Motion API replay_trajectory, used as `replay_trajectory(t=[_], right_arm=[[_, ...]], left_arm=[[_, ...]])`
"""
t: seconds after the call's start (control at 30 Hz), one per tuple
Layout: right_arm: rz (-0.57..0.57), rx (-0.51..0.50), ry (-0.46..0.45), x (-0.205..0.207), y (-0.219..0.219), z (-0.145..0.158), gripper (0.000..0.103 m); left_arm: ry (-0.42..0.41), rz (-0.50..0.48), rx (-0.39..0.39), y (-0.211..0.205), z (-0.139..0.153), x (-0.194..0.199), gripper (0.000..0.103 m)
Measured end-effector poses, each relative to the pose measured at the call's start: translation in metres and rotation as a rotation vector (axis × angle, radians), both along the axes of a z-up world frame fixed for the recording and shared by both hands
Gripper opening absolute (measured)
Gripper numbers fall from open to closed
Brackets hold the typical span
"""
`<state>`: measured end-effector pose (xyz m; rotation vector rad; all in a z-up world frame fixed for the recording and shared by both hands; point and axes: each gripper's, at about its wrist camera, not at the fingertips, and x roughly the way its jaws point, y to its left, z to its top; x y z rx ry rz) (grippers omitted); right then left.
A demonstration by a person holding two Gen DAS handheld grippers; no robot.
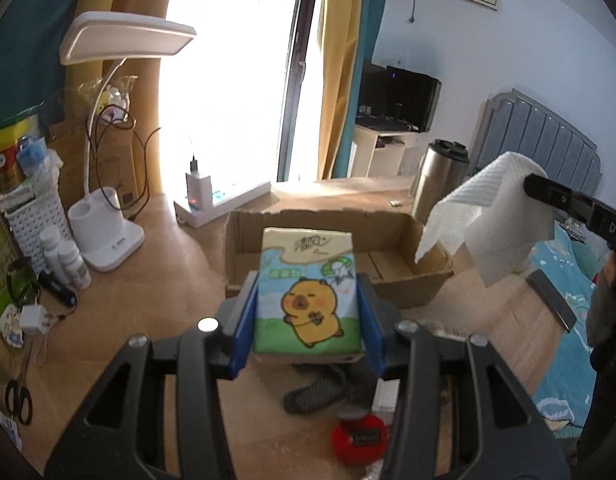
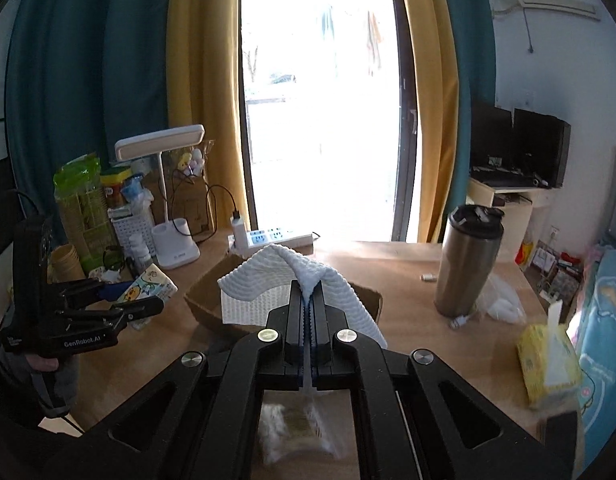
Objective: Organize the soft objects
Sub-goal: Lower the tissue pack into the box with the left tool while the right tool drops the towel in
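Tissue pack [image 1: 308, 292] hides box [image 1: 392, 300] floor — towel [image 2: 308, 276] drapes its rim

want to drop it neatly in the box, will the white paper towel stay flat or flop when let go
Probably flops: the paper towel already drapes down both sides of the right tool. It looks thin and light, so it may drift rather than land squarely in the cardboard box.

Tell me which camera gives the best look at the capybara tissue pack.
The left wrist view. There the tissue pack sits front and centre, clamped between the left gripper fingers, its capybara print fully readable. The right wrist view shows only a small corner of it at the left edge, partly hidden behind that gripper's fingers.
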<state>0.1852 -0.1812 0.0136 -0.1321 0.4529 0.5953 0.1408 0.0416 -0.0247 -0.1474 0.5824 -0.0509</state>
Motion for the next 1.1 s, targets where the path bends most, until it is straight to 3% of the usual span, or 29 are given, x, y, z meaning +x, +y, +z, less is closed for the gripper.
replay_trajectory(t=[0.47, 1.1], right_arm=[[0.05, -0.005, 0.072, 0.061, 0.025, -0.02, 0.002], [0.018, -0.07, 0.245, 0.137, 0.053, -0.095, 0.002]], left_arm=[[0.018, 0.019, 0.004, 0.012, -0.009, 0.052, 0.047], [0.103, 0.025, -0.003, 0.023, -0.042, 0.106, 0.047]])
